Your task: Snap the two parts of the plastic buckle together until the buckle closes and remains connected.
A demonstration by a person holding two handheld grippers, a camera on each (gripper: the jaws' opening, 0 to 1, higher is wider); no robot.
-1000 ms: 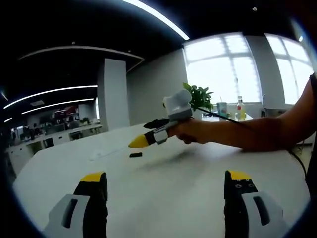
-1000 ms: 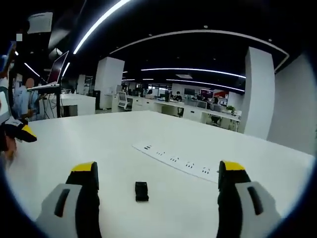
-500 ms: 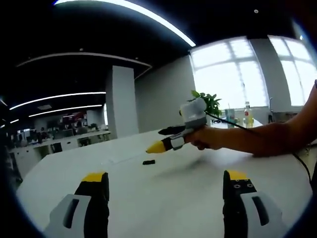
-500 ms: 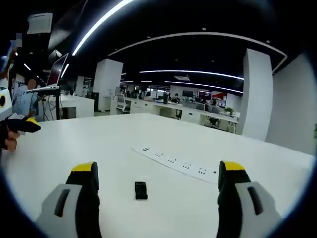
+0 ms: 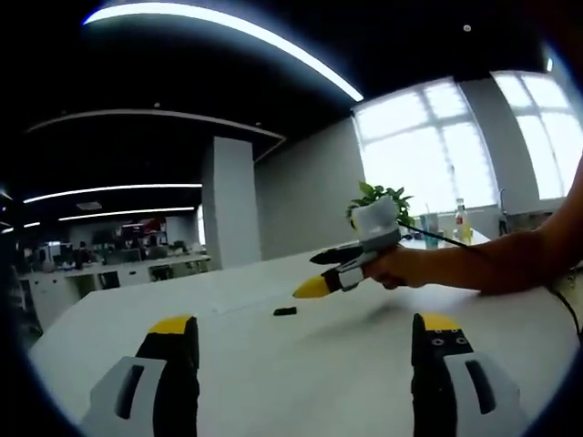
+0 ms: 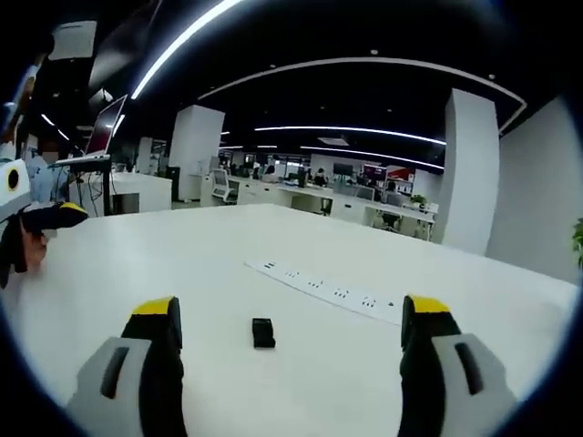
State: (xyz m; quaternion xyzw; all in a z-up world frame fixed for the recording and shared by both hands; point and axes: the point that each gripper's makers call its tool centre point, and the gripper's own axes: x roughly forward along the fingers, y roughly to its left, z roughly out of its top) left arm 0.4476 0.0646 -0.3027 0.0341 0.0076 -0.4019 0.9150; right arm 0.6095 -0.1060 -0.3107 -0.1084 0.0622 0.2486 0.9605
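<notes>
Through the left gripper view, we are watching our left gripper [image 5: 296, 332] hovering over the white table [image 5: 301, 373] with its jaws spread wide and nothing between them. Beyond it, the right gripper [image 5: 321, 273] is reaching in, held by a hand [image 5: 401, 267], near the small black buckle [image 5: 285, 311] lying on the table. Through the right gripper view, we are seeing the right gripper [image 6: 287, 314] gaping wide, the buckle [image 6: 263, 332] resting between its jaws' lines, a power strip [image 6: 323, 291] behind it, and the left gripper [image 6: 41, 218] at the left edge.
</notes>
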